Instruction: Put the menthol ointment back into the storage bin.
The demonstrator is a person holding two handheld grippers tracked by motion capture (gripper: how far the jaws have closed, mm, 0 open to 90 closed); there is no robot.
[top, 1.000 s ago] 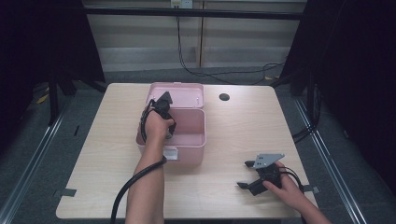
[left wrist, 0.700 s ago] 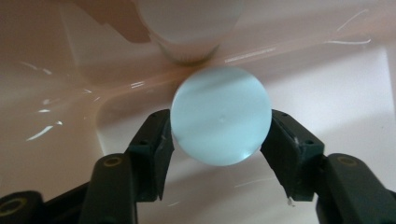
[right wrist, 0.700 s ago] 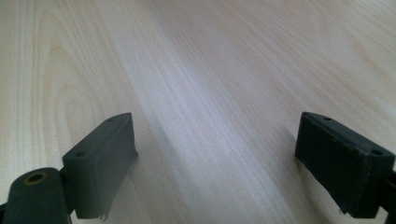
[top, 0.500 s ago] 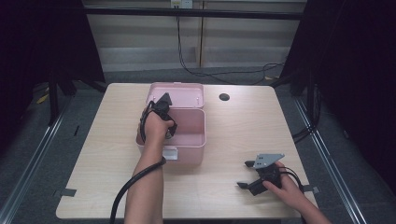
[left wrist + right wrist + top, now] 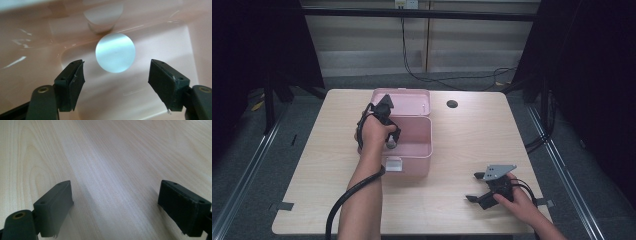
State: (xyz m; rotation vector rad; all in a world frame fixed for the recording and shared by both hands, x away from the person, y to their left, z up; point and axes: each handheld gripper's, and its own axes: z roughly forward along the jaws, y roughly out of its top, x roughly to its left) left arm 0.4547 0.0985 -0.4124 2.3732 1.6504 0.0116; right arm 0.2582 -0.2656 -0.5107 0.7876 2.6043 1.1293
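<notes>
A pink box (image 5: 412,162) stands open at the middle of the table, its lid (image 5: 409,102) tipped back. My left gripper (image 5: 392,140) reaches down into the box at its left side. In the left gripper view it (image 5: 116,75) stands open over a small round silvery disc (image 5: 115,52) on the box floor, the jaws on either side and short of it. A pale reflection of the disc shows on the pink wall (image 5: 37,37) behind. My right gripper (image 5: 473,186) rests open on the bare wooden table (image 5: 112,157) at the front right, with nothing between its fingers (image 5: 53,207).
A white latch (image 5: 393,164) hangs on the box's front wall. A dark round cable hole (image 5: 452,104) sits in the table (image 5: 472,140) at the back, right of the lid. The left gripper's cable (image 5: 347,200) trails off the front edge.
</notes>
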